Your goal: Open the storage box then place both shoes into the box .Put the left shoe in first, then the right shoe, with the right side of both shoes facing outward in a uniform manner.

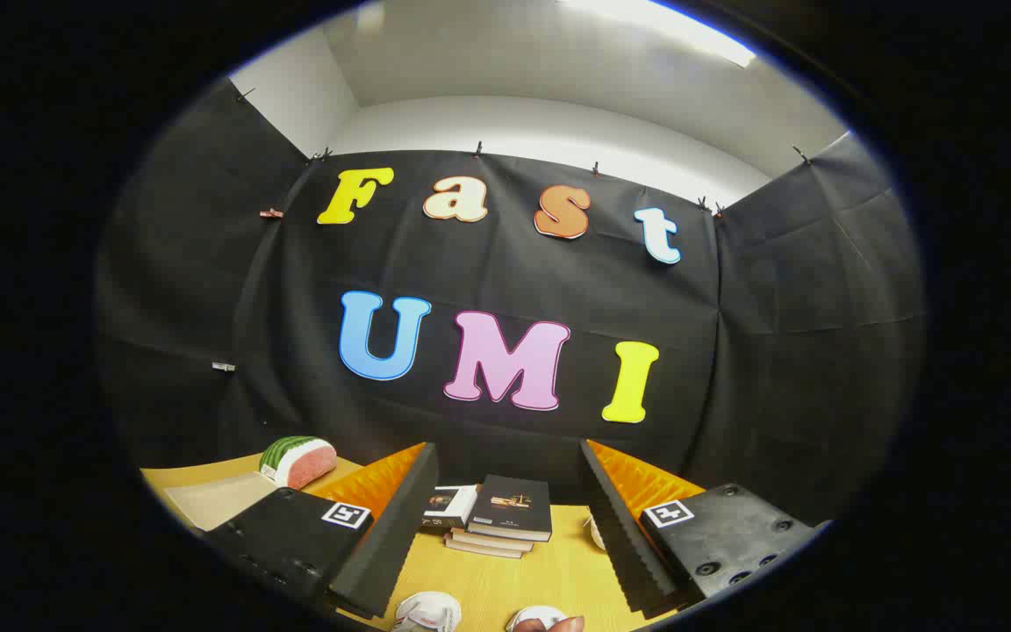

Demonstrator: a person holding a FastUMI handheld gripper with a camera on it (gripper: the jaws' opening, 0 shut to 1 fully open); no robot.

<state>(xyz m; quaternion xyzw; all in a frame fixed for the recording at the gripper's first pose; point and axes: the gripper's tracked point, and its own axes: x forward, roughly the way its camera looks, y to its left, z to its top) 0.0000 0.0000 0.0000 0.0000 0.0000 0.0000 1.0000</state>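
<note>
Two black fingers of the tongs [505, 544] stand spread wide apart, pinching nothing, and reach forward over a yellow wood-grain table [541, 579]. The tongs are held level and aimed at the booth's black cloth wall [505, 281].

Left to right: a watermelon slice [297, 461], green rind above red flesh, lies on the table's far left with a pale flat sheet [216, 499] just beside it. The left finger [387, 535] follows, ridged on its inner face, orange behind, with a square black-and-white marker [346, 514] on its base. Between the fingers and just beyond their tips sits a stack of books [497, 518]; the top cover is dark, its print too small to read. A small white object, partly hidden, sits against the right finger [620, 535], which carries a like marker [669, 513].

Near the finger bases, low between them, the tops of two white shoes [426, 612] show, cut off. A fingertip [565, 625] shows beside the right one.
</note>
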